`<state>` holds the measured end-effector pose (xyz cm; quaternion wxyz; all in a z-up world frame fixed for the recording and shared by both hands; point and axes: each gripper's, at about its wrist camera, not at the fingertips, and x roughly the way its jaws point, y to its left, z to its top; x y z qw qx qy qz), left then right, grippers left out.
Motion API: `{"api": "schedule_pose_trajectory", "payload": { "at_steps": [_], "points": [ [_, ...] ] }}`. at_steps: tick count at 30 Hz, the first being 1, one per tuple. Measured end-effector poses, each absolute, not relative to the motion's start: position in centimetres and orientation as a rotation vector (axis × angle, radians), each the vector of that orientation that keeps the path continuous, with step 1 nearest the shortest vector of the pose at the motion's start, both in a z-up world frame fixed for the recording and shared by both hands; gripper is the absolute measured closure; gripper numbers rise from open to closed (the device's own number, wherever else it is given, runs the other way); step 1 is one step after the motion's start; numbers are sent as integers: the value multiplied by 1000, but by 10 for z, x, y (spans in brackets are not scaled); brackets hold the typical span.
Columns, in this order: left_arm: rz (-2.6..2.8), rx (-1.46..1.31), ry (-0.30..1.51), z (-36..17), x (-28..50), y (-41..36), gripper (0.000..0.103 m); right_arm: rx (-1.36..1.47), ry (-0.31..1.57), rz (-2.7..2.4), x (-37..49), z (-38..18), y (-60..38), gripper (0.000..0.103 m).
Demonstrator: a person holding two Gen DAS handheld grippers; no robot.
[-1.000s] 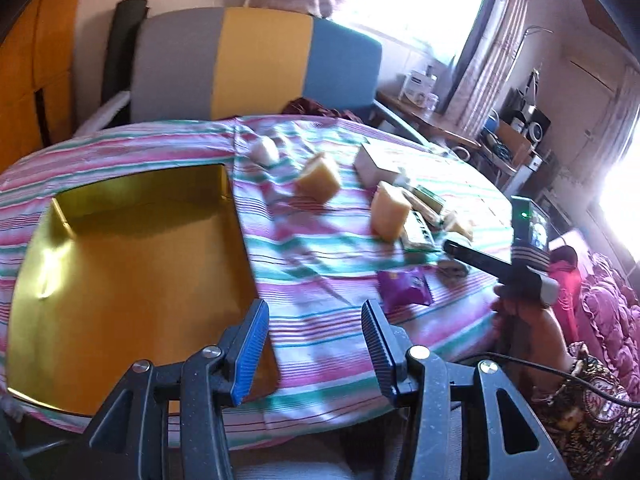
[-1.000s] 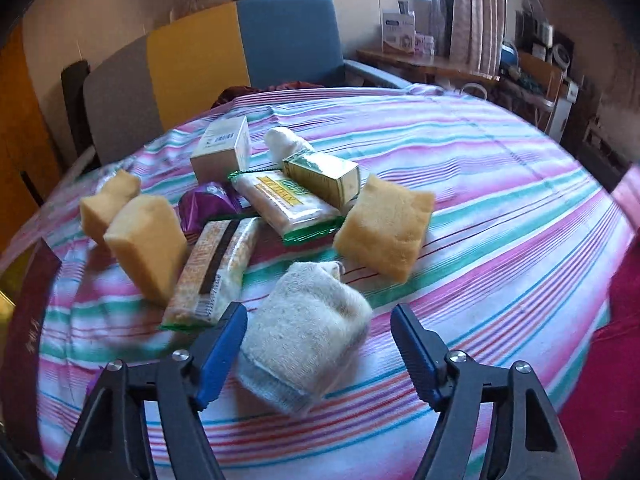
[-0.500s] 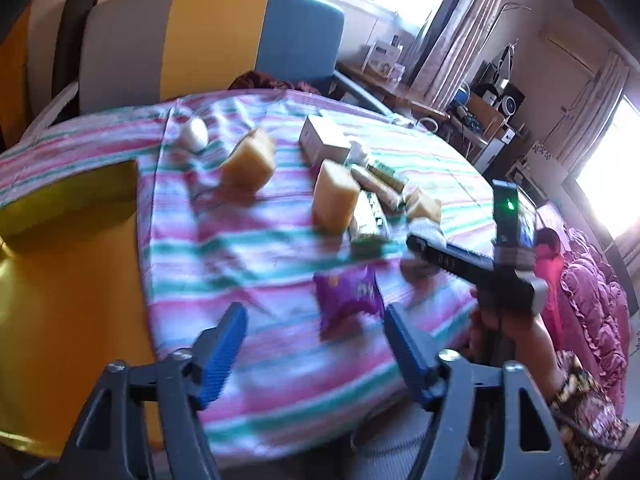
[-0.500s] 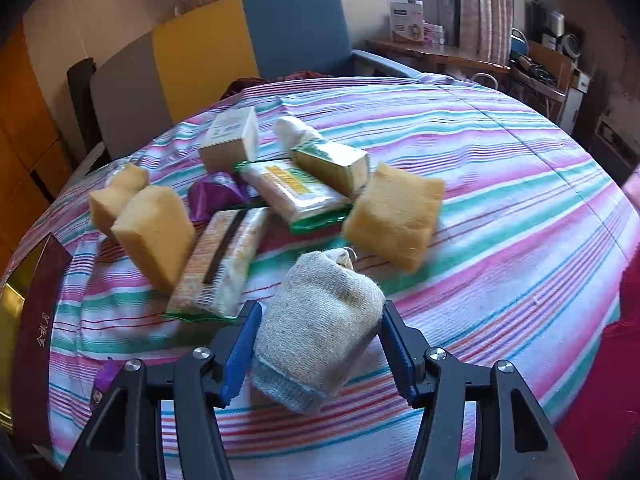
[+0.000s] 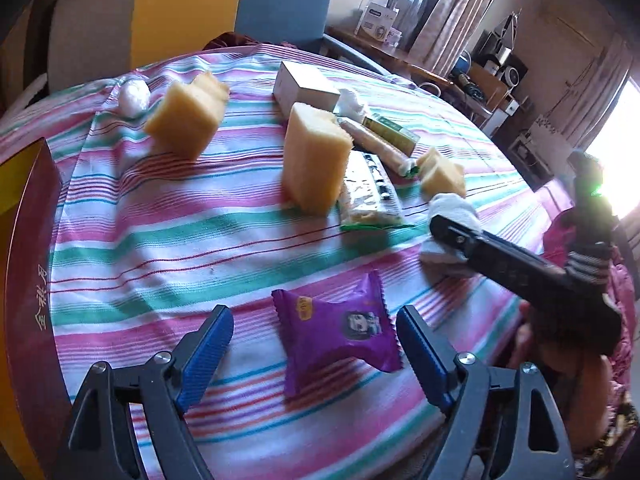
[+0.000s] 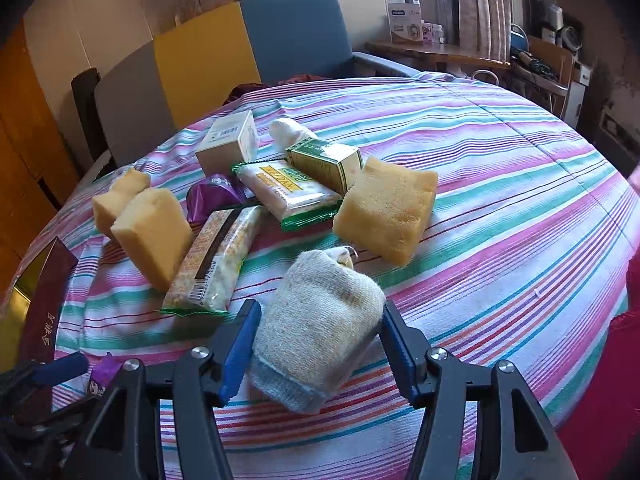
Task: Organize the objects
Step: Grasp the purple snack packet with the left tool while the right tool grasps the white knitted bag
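A rolled grey-white knitted sock (image 6: pixel 320 330) is clamped between the two blue-padded fingers of the right gripper (image 6: pixel 316 344), both pads being pressed against its sides near the front edge of the round table covered in a pink, green and white striped cloth (image 6: pixel 500 184). The left gripper (image 5: pixel 314 346) is held with its fingers spread wide apart, a purple foil snack packet (image 5: pixel 336 336) being framed between them on the cloth without being touched. Behind the sock, three yellow sponge blocks (image 6: pixel 386 214), several wrapped snack bars (image 6: pixel 214 256) and a white cardboard box (image 6: pixel 230 142) are seen clustered together
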<state>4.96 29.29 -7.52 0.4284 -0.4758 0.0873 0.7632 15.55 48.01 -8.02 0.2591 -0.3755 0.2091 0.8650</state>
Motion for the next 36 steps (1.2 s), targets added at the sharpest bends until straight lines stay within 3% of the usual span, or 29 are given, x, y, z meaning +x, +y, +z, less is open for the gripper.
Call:
{"api": "schedule_pose_trajectory", "payload": {
  "at_steps": [4, 11, 14, 15, 24, 36],
  "points": [
    [1884, -1163, 199, -77, 52, 292, 32, -1019, 577, 2346, 155, -82, 480, 42],
    [1926, -1146, 237, -82, 56, 291, 43, -1019, 572, 2345, 155, -84, 478, 42],
    [1925, -1128, 257, -82, 56, 289, 53, -1018, 560, 2345, 154, -84, 477, 43],
    [1917, -1124, 242, -82, 56, 286, 62, -1018, 555, 2345, 154, -84, 476, 43],
    [1886, -1088, 163, -72, 60, 270, 62, -1029, 575, 2351, 152, -89, 476, 43],
    [1977, -946, 40, -16, 57, 222, 62, -1007, 532, 2357, 154, -85, 469, 47]
  ]
}}
